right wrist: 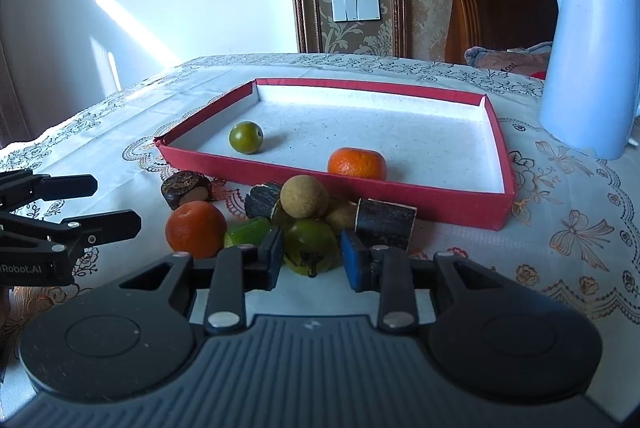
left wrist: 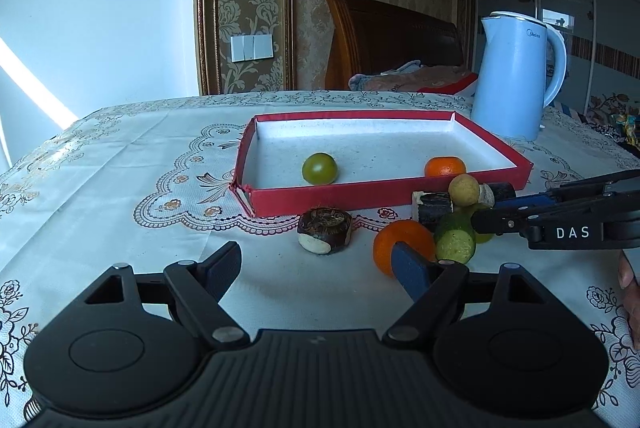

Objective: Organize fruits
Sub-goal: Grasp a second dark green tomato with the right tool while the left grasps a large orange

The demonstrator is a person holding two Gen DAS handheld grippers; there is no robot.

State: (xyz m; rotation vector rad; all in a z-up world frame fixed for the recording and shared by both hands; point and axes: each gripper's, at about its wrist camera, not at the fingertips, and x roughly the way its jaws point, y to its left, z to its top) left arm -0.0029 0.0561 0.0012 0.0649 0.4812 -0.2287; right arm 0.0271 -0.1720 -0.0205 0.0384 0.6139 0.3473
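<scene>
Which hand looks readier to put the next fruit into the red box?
The right. The right gripper is already closed on a green fruit from the pile in front of the red box. The left gripper is open and empty.

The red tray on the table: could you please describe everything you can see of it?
The red tray is a shallow rectangular box, apparently cardboard, with low red walls and a speckled white lining. It lies flat on the patterned tablecloth. Inside sit a green fruit and an orange, apart from each other. Its near-left corner looks split. Loose fruit is piled just outside its near wall; the kettle stands beyond its right end.
</scene>
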